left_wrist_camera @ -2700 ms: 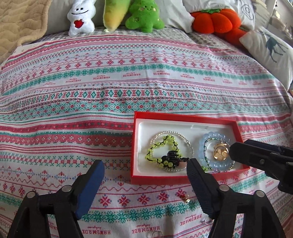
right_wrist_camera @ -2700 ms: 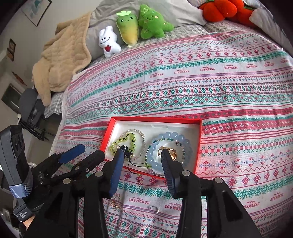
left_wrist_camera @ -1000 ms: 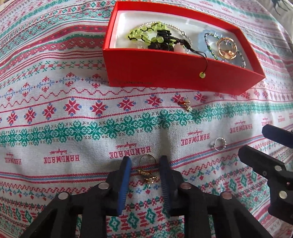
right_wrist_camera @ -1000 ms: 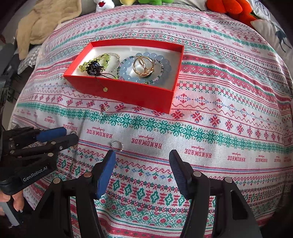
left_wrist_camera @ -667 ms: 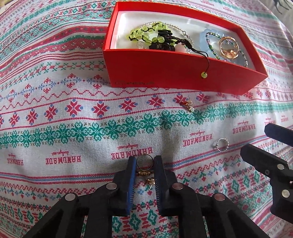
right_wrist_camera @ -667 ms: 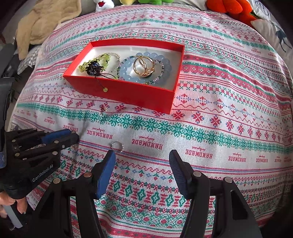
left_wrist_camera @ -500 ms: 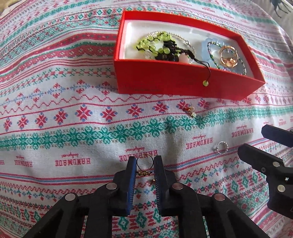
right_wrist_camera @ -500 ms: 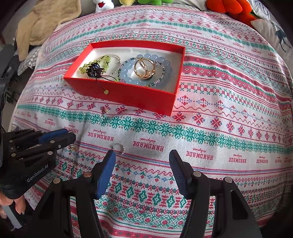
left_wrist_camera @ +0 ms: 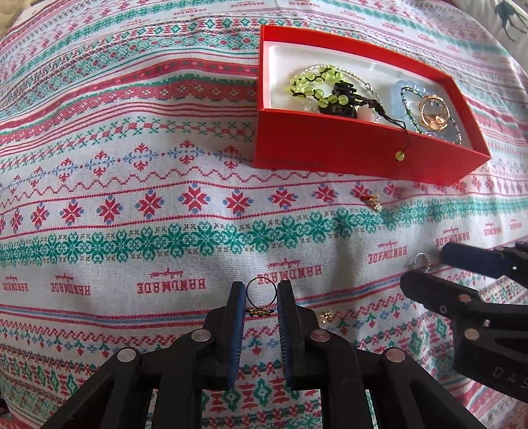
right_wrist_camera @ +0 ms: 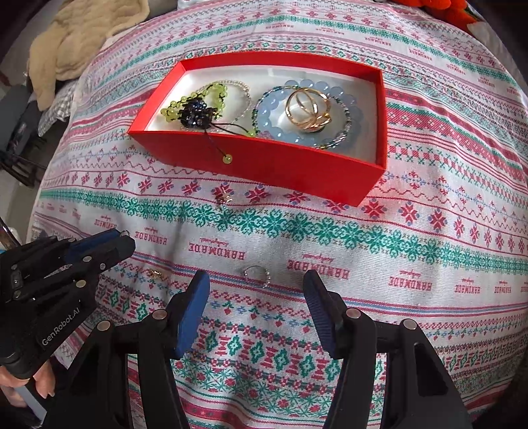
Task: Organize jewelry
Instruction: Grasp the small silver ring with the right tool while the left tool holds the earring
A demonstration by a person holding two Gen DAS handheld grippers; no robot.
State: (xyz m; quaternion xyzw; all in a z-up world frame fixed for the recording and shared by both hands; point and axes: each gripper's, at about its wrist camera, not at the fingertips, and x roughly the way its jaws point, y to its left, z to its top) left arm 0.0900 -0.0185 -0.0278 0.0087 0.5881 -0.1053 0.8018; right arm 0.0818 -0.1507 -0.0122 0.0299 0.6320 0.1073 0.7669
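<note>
My left gripper (left_wrist_camera: 261, 298) is shut on a thin gold ring (left_wrist_camera: 261, 294) and holds it just above the patterned bedspread; it shows at the left of the right wrist view (right_wrist_camera: 123, 237). My right gripper (right_wrist_camera: 256, 298) is open, with a small silver beaded ring (right_wrist_camera: 257, 275) lying on the cloth between its fingers. The red box (left_wrist_camera: 346, 151) holds a green bead bracelet (left_wrist_camera: 313, 85), a blue bead bracelet (right_wrist_camera: 274, 112) and gold rings (right_wrist_camera: 308, 110). A small gold earring (right_wrist_camera: 155, 274) and another earring (right_wrist_camera: 224, 199) lie loose on the cloth.
The bedspread (left_wrist_camera: 132, 198) bulges and slopes toward its edges. A beige blanket (right_wrist_camera: 76, 36) lies at the far left, with chair legs and floor beyond the bed edge. A deer-print pillow (left_wrist_camera: 508, 26) sits at the far right.
My left gripper closed on the gold ring and lifted it off the cloth, leaving one small earring behind. My right gripper stayed open and moved up to the silver ring.
</note>
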